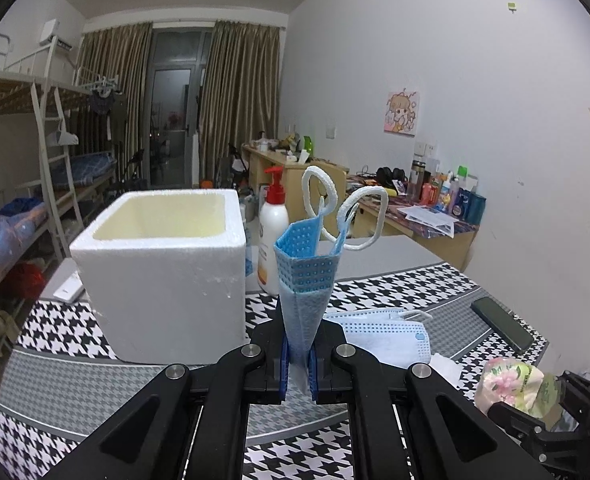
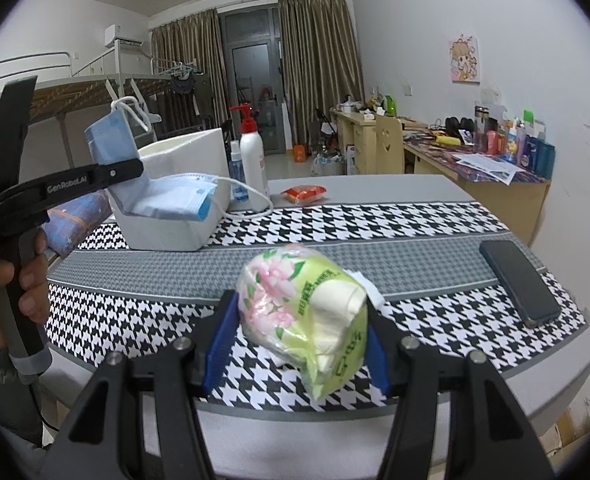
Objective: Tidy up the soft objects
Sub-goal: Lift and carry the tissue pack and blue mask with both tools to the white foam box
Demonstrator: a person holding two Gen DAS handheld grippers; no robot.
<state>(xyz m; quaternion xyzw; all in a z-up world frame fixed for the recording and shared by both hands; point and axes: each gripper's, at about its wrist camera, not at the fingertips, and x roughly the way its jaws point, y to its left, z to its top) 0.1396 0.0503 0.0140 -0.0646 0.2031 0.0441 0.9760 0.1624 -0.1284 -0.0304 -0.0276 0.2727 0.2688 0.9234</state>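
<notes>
The left claw (image 1: 299,354) pinches a folded mask (image 1: 305,276) upright, ear loops on top. The foam box (image 1: 167,268) stands on the desk (image 1: 435,284) at its ten o'clock, open side up, so this claw is nearer the box. More masks (image 1: 383,334) lie at two o'clock. The right claw (image 2: 295,344) holds a tissue pack (image 2: 303,312) above the desk, box far off at eleven o'clock.

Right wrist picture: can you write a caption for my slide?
Right gripper squeezes a flowery green tissue pack above the houndstooth tablecloth; left gripper holds a folded blue face mask by the white foam box.
</notes>
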